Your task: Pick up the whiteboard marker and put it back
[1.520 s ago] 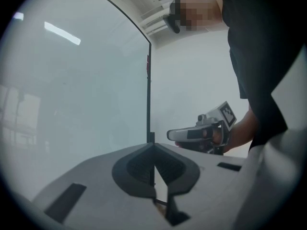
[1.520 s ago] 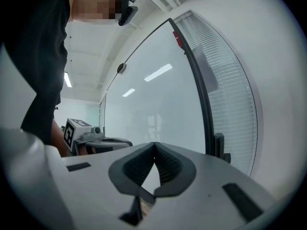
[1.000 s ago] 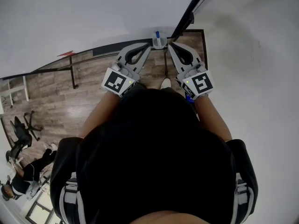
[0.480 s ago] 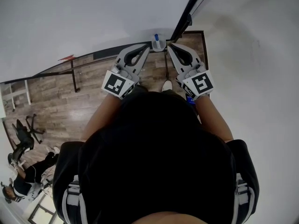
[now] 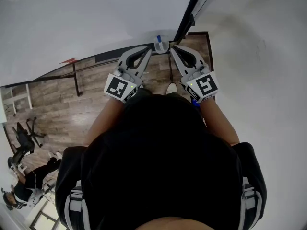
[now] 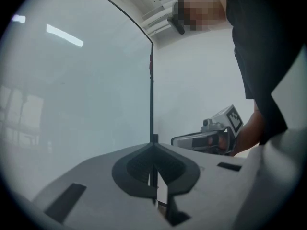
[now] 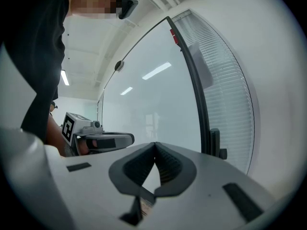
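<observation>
Your left gripper (image 5: 151, 49) and right gripper (image 5: 172, 47) stay closed and empty, flanking the top-centre whiteboard marker (image 5: 159, 38): pickup not begun.

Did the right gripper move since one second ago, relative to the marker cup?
No. The right gripper, jaws shut, stays just right of the marker cup, as before; only the whole head view shifted slightly.

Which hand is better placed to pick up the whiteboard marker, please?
Left, narrowly: left tool and right tool, both shut, flank the holder, but the marker stands nearer the left one.
</observation>
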Tool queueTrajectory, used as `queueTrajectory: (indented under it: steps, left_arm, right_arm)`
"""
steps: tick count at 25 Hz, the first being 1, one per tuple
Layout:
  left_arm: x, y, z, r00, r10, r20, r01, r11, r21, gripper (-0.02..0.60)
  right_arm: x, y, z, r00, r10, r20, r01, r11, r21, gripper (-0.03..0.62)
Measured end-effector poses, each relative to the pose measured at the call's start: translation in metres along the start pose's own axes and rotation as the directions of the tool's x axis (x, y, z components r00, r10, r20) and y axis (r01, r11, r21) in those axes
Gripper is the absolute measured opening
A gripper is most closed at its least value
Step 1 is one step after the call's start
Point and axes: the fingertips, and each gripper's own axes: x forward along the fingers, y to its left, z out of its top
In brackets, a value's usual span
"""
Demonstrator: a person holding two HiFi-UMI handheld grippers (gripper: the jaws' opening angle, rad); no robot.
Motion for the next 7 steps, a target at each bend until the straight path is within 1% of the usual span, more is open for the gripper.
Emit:
queueTrajectory:
  steps: [3,7]
  left_arm:
    - [0.0009,-0.0004,0.0020,1.000,0.015,-0.010,-0.015,1.000,0.002,0.005]
    - [-0.0034,-0.0047,-0.0024,1.000,0.013,-0.017,-0.013,1.000,-0.003,0.005]
  right_arm:
    - [-0.0016,-0.0004,-0.0011,1.000,0.003,-0.002,-0.003,1.000,0.000,-0.003]
    - [-0.0049,0.0022,0.0001,1.000,0.008,-0.001,-0.008,1.000,0.000,-0.003]
